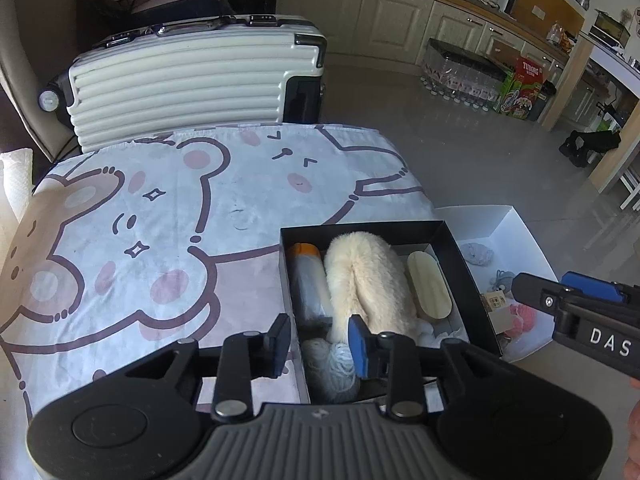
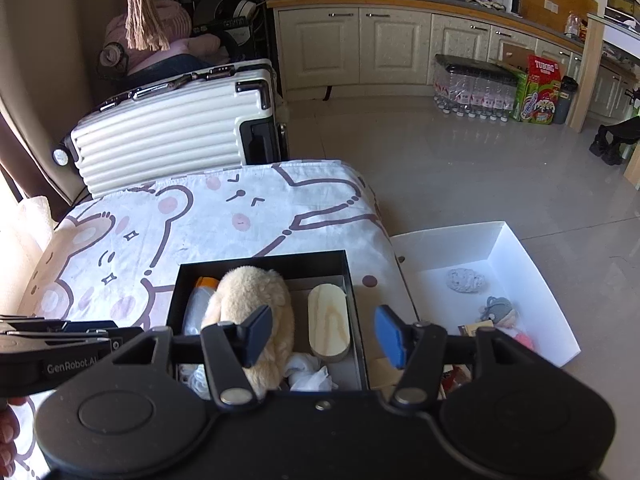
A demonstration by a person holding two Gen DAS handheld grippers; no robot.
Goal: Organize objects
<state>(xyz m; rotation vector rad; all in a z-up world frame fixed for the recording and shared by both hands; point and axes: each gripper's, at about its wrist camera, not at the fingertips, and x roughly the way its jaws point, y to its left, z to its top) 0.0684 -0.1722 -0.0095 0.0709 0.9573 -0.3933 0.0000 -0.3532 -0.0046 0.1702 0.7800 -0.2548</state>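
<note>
One black box at the table's right edge: one plush, one wooden brush. Left gripper and right gripper both spread wide, empty.

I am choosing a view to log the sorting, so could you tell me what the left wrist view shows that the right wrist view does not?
Only the left wrist view shows the yarn ball at the black box's near end, just beyond the open left tool. Only the right wrist view shows the white box's whole floor, grey toy included, past the open right tool. Both show the black box, cream plush, wooden oval piece and suitcase.
</note>
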